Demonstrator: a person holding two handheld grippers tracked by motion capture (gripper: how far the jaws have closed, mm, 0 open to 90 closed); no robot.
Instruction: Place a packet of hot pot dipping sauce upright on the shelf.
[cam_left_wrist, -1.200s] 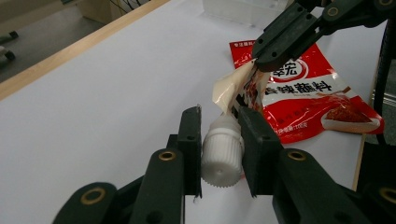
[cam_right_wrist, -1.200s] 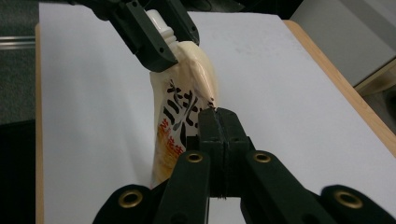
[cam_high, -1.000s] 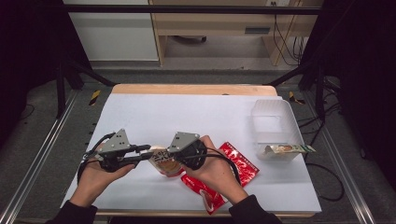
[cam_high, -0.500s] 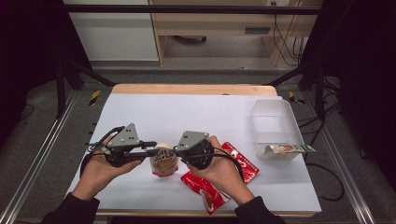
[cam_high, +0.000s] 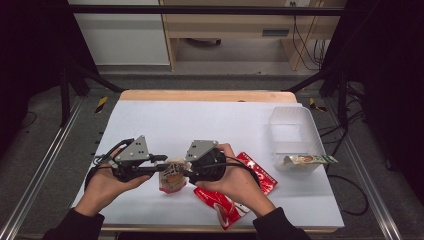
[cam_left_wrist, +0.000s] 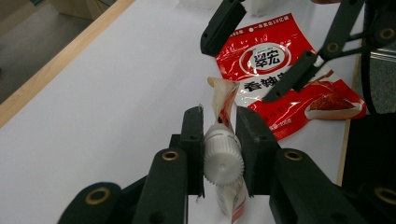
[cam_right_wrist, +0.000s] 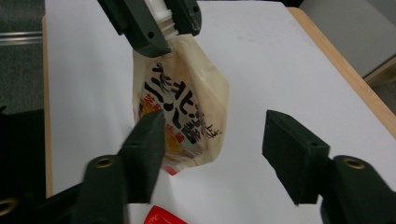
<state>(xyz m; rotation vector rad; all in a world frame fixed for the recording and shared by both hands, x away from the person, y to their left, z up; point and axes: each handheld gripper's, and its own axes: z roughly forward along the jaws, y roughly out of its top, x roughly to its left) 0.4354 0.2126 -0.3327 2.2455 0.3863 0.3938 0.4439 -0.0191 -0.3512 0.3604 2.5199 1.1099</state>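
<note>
The person's left hand (cam_high: 107, 182) comes in from the bottom left of the high view, palm cupped under the left gripper (cam_high: 159, 164), which lies roughly level over the near part of the white desk (cam_high: 210, 125) and points toward the other hand. In the left gripper view its two black jaws are clamped on the white ribbed cap (cam_left_wrist: 223, 157) of a small spouted pouch (cam_high: 171, 177), one pad on each side of the cap, so the pouch hangs by its neck below the jaws. In the high view the pouch sits between the two grippers, above the desk's near half.

To the right, the right hand (cam_high: 235, 182) wraps the body of the right gripper (cam_high: 186, 171), which points back at the left one, close to the pouch. Its jaws have just been opening: in the right gripper view they stand wide apart, the cream pouch with dark lettering lies between them, nearer the left jaw, and neither pad presses on it.

Under the right wrist lies a red sachet (cam_high: 260, 172) flat on the desk. Farther right stands a clear plastic tub (cam_high: 292, 132) with a pale packet (cam_high: 307, 160) resting across its near rim.
</note>
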